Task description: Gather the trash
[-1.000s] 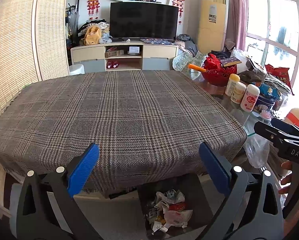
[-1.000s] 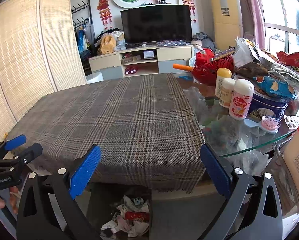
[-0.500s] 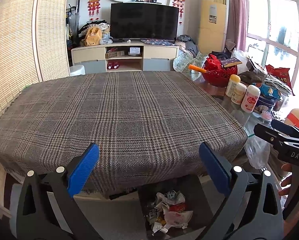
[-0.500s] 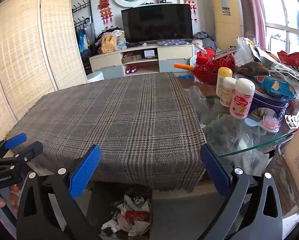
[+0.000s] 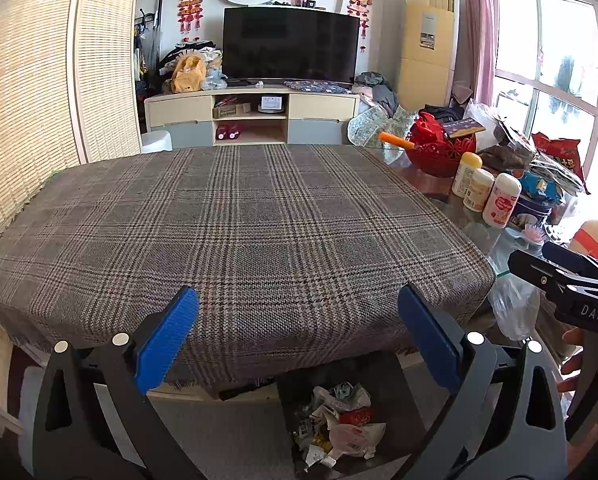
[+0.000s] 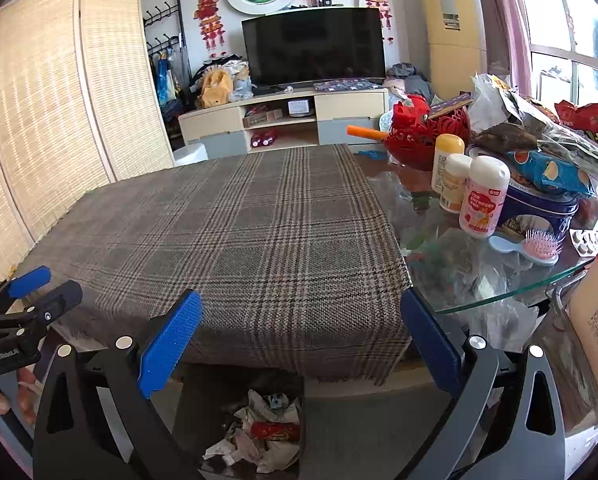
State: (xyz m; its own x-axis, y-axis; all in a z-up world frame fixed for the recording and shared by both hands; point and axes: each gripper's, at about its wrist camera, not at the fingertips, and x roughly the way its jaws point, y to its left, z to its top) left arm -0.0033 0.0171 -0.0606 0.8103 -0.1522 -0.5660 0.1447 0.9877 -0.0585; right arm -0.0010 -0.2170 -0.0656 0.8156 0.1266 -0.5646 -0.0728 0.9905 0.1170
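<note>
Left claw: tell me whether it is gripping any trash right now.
No. The left claw stands open with nothing between its blue pads, while the crumpled trash lies in the bin below.

Counts across the room and bench

Two grippers: left gripper, right gripper. One bin holding a heap of crumpled trash, pieces too tangled to count. On the bench at 2 o'clock: three bottles, one red basket, one blue tin, one pink hairbrush. One television.
</note>
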